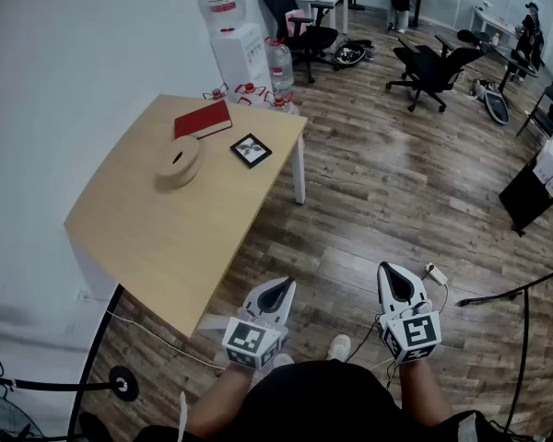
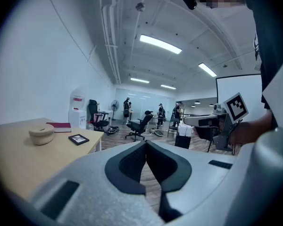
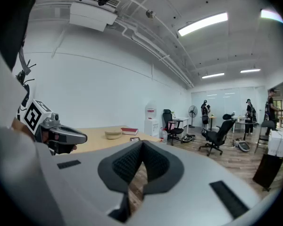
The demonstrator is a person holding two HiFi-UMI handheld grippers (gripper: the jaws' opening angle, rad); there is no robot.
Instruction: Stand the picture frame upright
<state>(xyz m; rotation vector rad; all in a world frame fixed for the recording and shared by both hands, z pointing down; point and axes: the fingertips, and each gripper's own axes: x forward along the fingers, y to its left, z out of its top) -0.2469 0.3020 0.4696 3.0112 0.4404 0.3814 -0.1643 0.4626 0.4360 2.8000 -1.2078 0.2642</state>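
Note:
A small black picture frame [image 1: 251, 150] lies flat on the wooden table [image 1: 166, 238], near its far right edge. It also shows small in the left gripper view as the picture frame [image 2: 79, 139] and in the right gripper view as the picture frame [image 3: 135, 139]. Both grippers are held low in front of the person, well short of the table's near corner. The left gripper [image 1: 278, 290] is shut with nothing in it, its jaws meeting at the tips [image 2: 145, 142]. The right gripper [image 1: 396, 280] is shut and empty as well, tips together [image 3: 142, 143].
A red book [image 1: 203, 119] and a round beige bowl-like object [image 1: 179, 162] lie on the table by the frame. A water dispenser [image 1: 240, 49] and bottles stand behind the table. Office chairs [image 1: 430, 65] and a black tripod leg [image 1: 525, 293] stand on the wood floor.

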